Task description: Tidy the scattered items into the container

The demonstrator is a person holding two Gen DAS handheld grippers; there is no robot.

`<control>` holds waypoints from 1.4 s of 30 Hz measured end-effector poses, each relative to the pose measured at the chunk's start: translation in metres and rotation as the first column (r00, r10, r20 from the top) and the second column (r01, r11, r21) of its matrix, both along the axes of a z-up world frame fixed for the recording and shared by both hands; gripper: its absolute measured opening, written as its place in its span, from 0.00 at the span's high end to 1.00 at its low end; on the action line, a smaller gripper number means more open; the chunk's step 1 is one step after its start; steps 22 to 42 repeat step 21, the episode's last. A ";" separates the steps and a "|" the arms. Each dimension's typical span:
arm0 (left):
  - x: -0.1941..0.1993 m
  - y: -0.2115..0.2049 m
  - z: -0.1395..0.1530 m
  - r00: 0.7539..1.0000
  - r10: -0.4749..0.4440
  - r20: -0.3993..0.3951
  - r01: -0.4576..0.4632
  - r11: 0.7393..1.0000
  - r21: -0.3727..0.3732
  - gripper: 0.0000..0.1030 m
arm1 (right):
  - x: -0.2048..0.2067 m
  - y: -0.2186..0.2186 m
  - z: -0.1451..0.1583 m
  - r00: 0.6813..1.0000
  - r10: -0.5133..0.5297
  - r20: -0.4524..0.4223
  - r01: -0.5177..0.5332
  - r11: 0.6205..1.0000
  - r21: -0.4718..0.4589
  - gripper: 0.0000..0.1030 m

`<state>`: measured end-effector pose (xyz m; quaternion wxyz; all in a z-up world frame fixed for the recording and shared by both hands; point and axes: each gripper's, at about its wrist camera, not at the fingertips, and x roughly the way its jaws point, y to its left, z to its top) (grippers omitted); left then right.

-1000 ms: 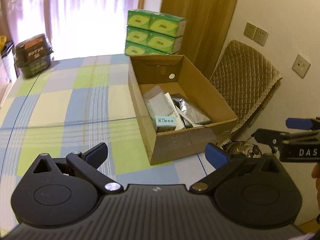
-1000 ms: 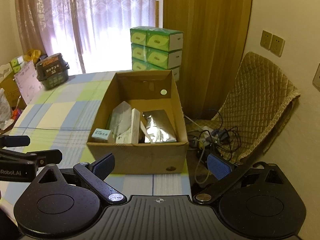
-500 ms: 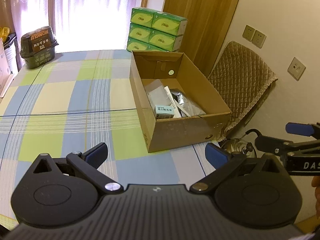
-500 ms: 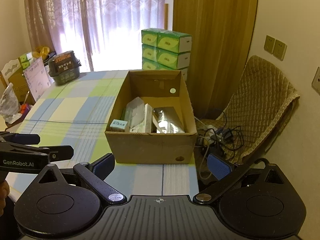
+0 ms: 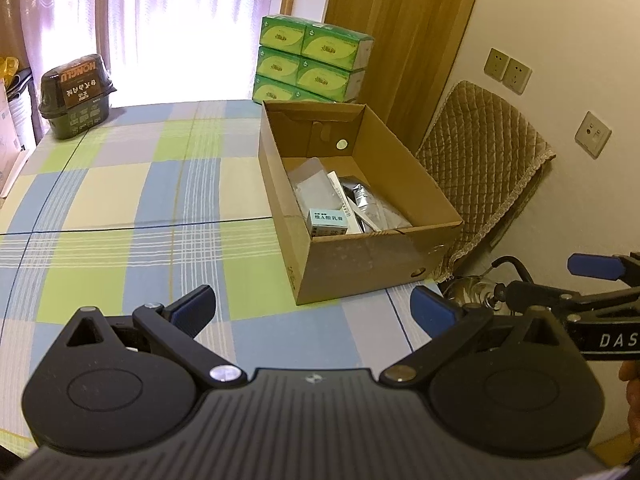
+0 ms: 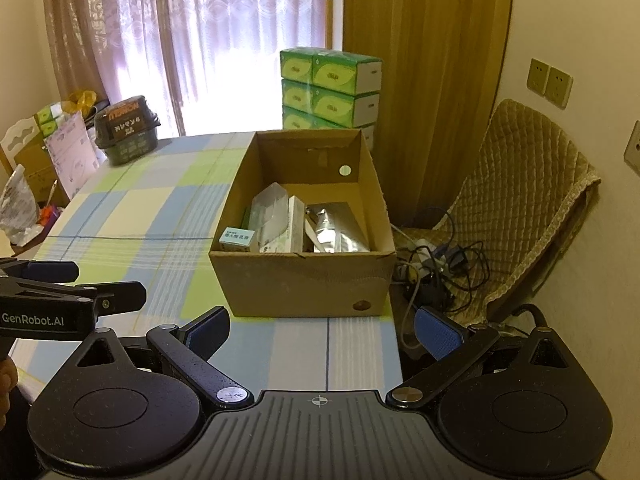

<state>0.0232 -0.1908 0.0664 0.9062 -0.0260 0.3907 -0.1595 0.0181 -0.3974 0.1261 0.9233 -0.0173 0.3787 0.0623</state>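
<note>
left gripper (image 5: 312, 312): fingers spread wide, empty | right gripper (image 6: 322, 332): fingers spread wide, empty | one open brown cardboard box (image 6: 304, 284) at right edge of checked-cloth desk (image 5: 120, 200), holding one small teal-and-white carton (image 6: 239, 237), one silver foil pouch (image 6: 334, 230), clear packets | one dark lidded tub (image 5: 76, 94) far corner | six green tissue packs (image 5: 312, 64) visible, stacked behind box

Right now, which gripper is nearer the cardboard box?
Right, by a little. The right gripper squarely faces the front wall of the cardboard box, just short of it. The left gripper is about as far back, but offset toward the box's left front corner.
</note>
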 end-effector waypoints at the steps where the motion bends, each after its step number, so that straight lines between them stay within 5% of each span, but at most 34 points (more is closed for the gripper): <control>1: 0.000 0.000 -0.001 1.000 -0.001 -0.001 0.001 1.000 -0.001 0.01 | 0.000 0.000 0.000 1.000 0.000 -0.001 0.000 1.000 0.000 0.00; 42: 0.002 -0.002 -0.009 1.000 0.013 -0.012 -0.013 1.000 0.004 0.01 | 0.004 0.002 -0.008 1.000 -0.002 -0.010 0.002 1.000 0.001 0.00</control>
